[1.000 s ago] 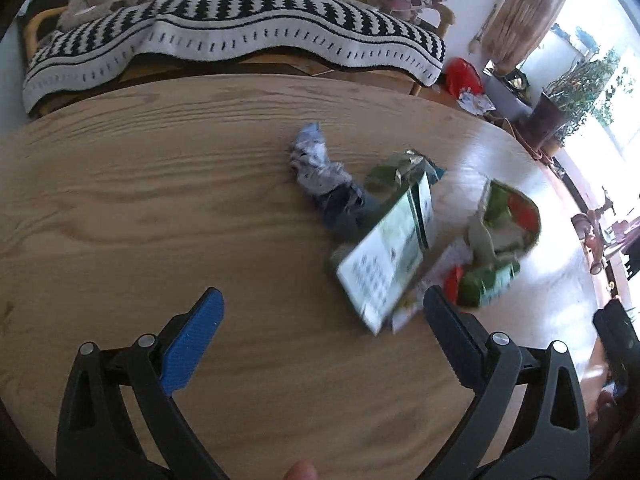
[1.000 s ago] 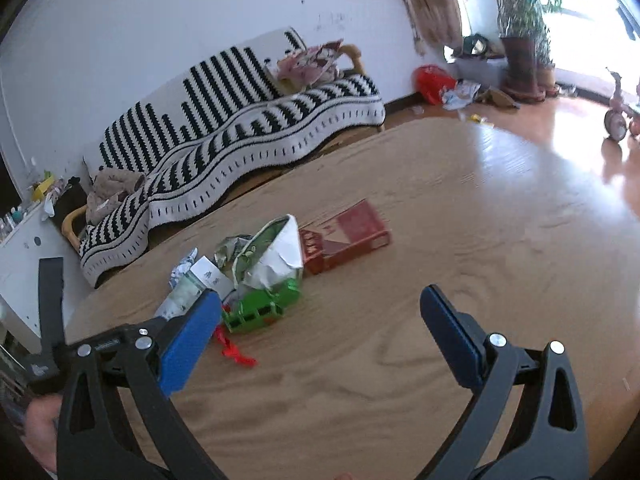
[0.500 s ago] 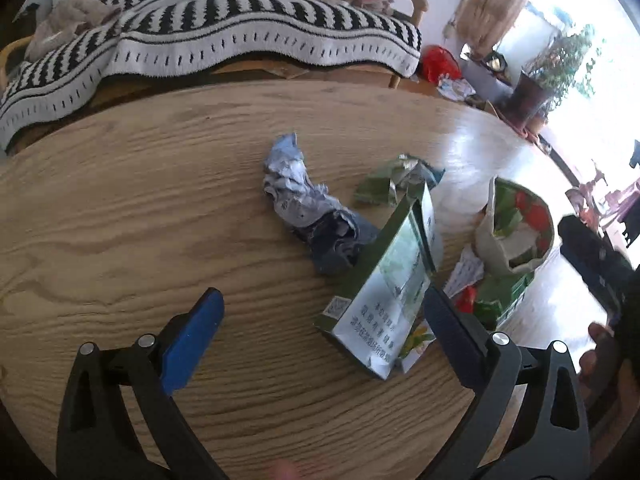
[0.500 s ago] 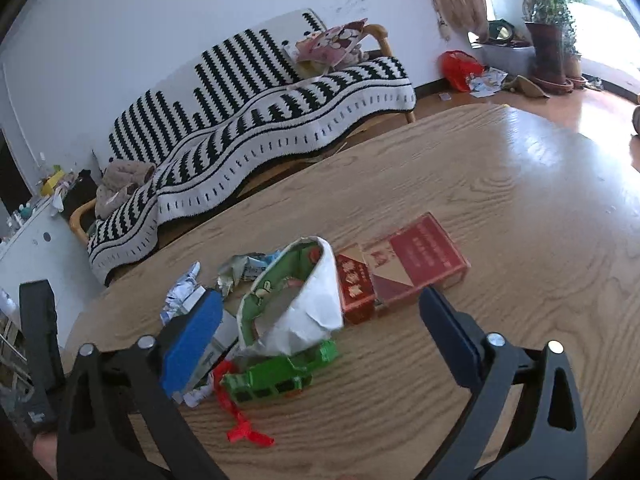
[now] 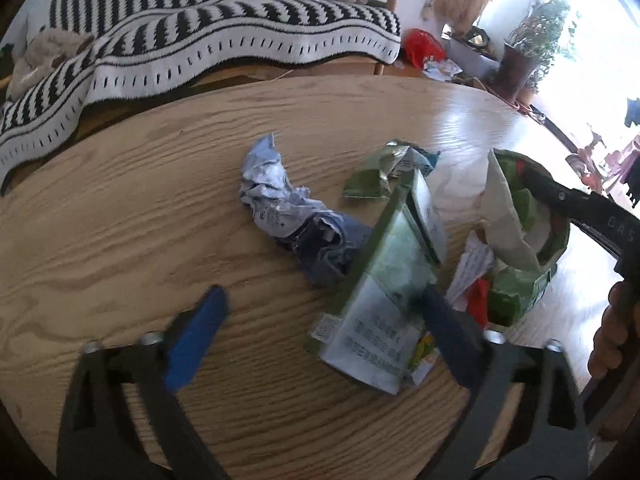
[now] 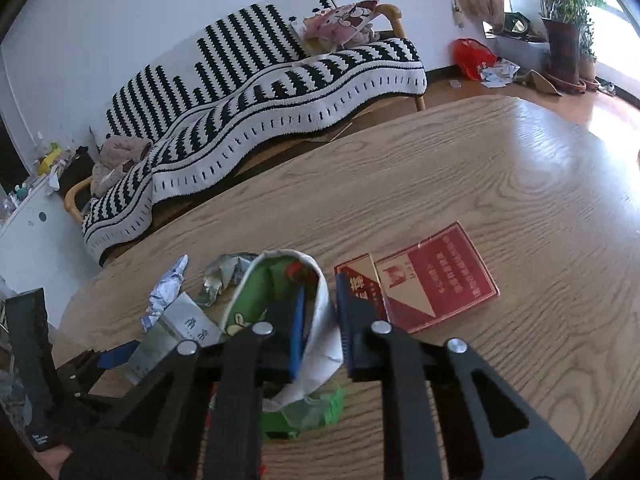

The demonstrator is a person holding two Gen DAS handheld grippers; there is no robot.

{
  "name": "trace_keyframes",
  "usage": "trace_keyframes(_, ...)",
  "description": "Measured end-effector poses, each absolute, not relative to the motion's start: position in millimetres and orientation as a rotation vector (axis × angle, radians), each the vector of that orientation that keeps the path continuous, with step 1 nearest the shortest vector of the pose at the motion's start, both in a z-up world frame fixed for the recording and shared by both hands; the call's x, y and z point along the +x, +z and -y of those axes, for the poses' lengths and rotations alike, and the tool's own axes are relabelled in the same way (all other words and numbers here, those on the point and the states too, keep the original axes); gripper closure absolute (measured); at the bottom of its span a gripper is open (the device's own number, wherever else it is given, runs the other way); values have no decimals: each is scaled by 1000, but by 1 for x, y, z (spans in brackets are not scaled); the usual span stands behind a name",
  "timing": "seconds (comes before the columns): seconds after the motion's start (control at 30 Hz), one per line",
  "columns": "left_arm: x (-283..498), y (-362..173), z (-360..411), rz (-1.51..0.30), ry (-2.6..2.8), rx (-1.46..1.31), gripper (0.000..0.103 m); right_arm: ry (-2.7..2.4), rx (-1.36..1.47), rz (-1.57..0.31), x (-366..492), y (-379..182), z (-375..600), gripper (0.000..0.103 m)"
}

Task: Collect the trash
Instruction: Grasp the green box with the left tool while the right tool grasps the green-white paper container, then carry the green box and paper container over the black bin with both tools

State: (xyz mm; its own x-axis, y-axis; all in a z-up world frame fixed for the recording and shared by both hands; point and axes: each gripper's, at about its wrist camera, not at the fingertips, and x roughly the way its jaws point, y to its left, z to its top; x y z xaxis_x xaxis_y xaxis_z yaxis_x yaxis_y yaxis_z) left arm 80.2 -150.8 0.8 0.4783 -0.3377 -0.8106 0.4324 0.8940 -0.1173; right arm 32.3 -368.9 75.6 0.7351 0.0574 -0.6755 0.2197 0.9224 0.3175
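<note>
Trash lies clustered on the wooden table [image 5: 120, 220]. My left gripper [image 5: 324, 294] hovers low over it with its jaws closing. A green-and-white carton [image 5: 380, 296] lies between them against the right finger, and the blue pad [image 5: 196, 336] is still clear of it. Beyond are crumpled blue-white paper [image 5: 280, 204] and a green foil wrapper [image 5: 380, 168]. My right gripper [image 6: 322, 308] is closing on the white wall of a green-and-white paper bag [image 6: 324, 344], with its blue pad inside and the other finger outside. That bag [image 5: 508, 216] also shows in the left wrist view.
A red cigarette pack [image 6: 432, 276] lies just right of the bag. A sofa under a black-and-white striped blanket [image 6: 280, 92] stands past the table's far edge. A red bag [image 6: 472, 56] and potted plants [image 6: 564, 40] are on the floor at the right.
My right gripper moved in over the bag and its jaws went from wide open to pinched on the bag's wall. My left gripper came closer to the carton and its jaws narrowed.
</note>
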Motion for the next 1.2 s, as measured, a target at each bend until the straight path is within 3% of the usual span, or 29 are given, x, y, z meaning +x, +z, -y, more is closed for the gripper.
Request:
trace_keyframes(0.03,78,4,153,-971,-531,94,56,-92,397,-743,30,75,368,92)
trace_keyframes(0.13,70,9,159,-970,-531,144,94,-105,399,-708,19,80,367,93)
trace_keyframes(1.2,51,43,131,-926,-587,27,94,-145,345,-647,-16,104,353,93)
